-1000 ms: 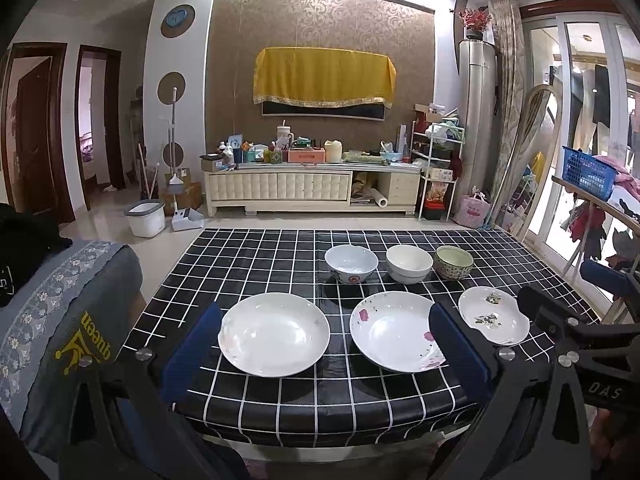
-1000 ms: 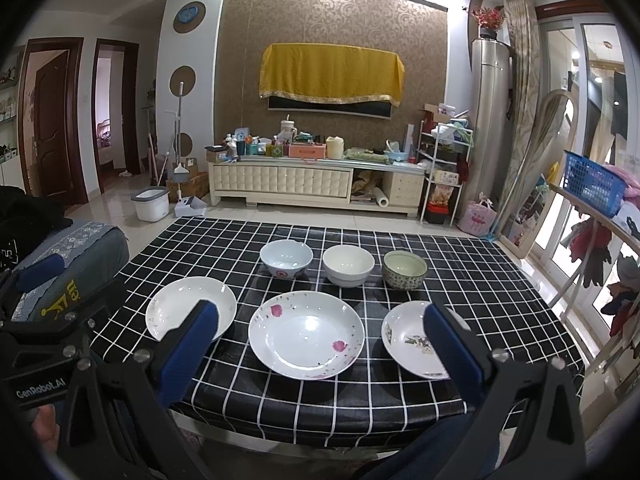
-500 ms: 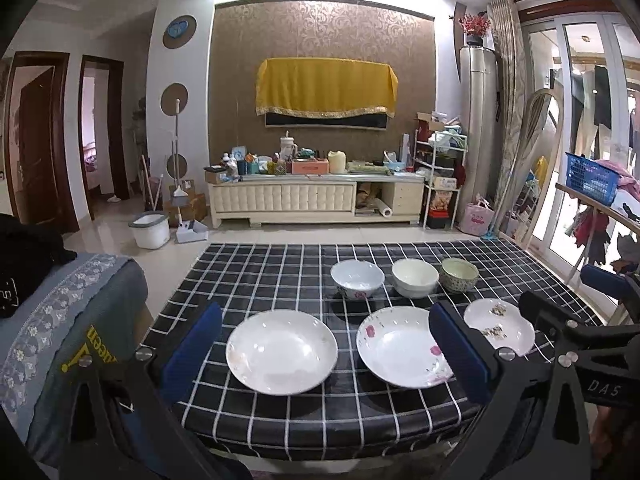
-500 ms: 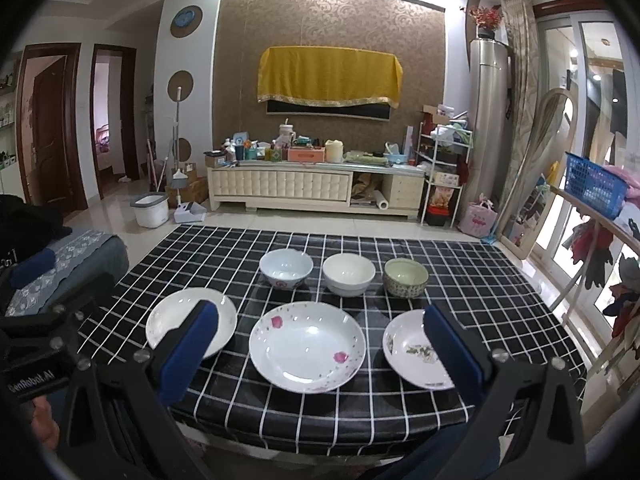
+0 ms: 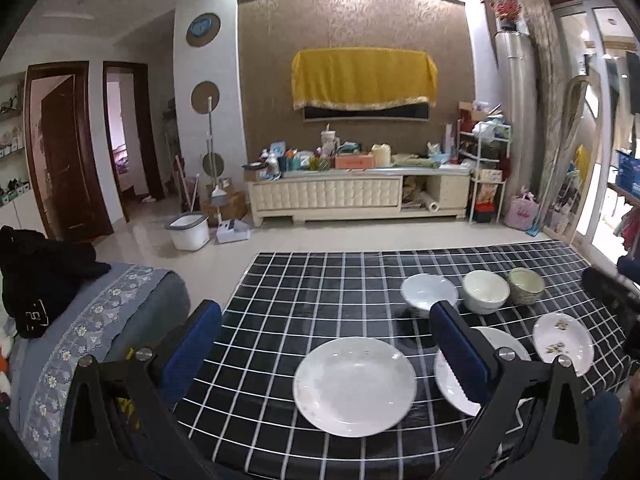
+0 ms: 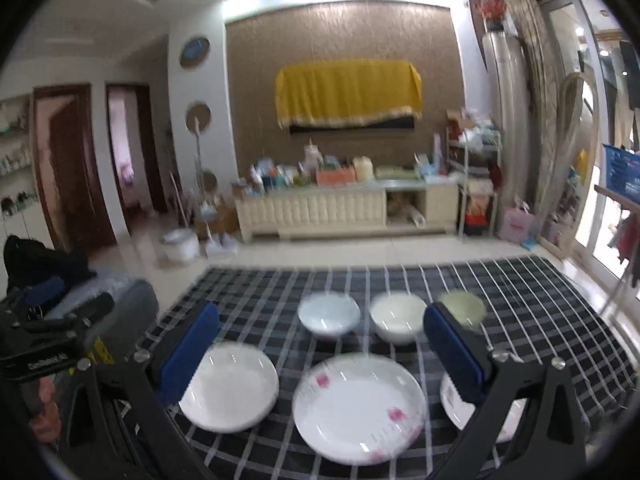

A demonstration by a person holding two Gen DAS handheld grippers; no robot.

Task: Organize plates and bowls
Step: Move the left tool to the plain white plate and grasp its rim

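Table: a black cloth with white grid lines carries 3 plates in a front row and 3 bowls in a back row.
Plates: plain white plate at the left end, flowered plate in the middle, small patterned plate at the right end, all flat and apart from one another.
Bowls: pale blue bowl, cream bowl, green-rimmed bowl, upright, side by side, the 2 right ones nearly touching.
Left claw: spread wide, holding nothing, above the near edge of the table.
Right claw: spread wide, holding nothing, hanging over the near edge; this view is blurred.
Key relation, left: the plain white plate lies straight ahead and below, between the 2 blue pads, slightly toward the right pad.
Key relation, right: the flowered plate lies straight ahead and below, centred between its pads.
Nearer hand: left for the plain white plate, right for the flowered and small patterned plates.
Axis: plates are round, so no long axis matters; a grip needs the near rim, approached low and flat.
Stage: judged as the start, nothing stacked yet.
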